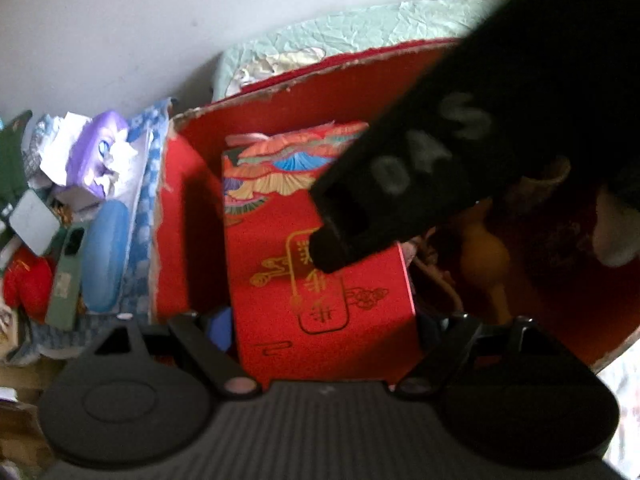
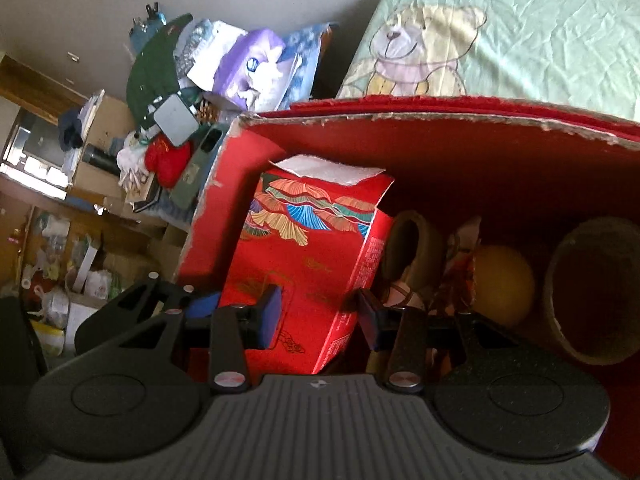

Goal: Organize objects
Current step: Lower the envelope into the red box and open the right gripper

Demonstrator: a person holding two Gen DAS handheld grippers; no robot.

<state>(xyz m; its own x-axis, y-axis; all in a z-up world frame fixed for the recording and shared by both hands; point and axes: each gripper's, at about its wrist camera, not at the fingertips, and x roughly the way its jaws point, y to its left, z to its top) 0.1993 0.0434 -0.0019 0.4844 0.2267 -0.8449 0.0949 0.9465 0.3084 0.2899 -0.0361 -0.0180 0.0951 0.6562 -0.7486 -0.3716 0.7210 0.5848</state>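
Bedside red bin [image 2: 440,152] | right tongs [image 2: 318,318] straddle patterned carton [image 2: 316,248] | unclamped

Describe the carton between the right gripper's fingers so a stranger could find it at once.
Start at the big red cardboard box with ragged edges, in front of the green teddy-bear bedding. At its left end stands a tall red carton, between the right gripper fingers. Unlike the yellow ball and brown cups beside it, it carries colourful fan-shaped patterns and gold print.

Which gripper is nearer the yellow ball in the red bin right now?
Right. The right gripper straddles the patterned red box just beside the yellow ball; the left gripper sits on that box's far side.
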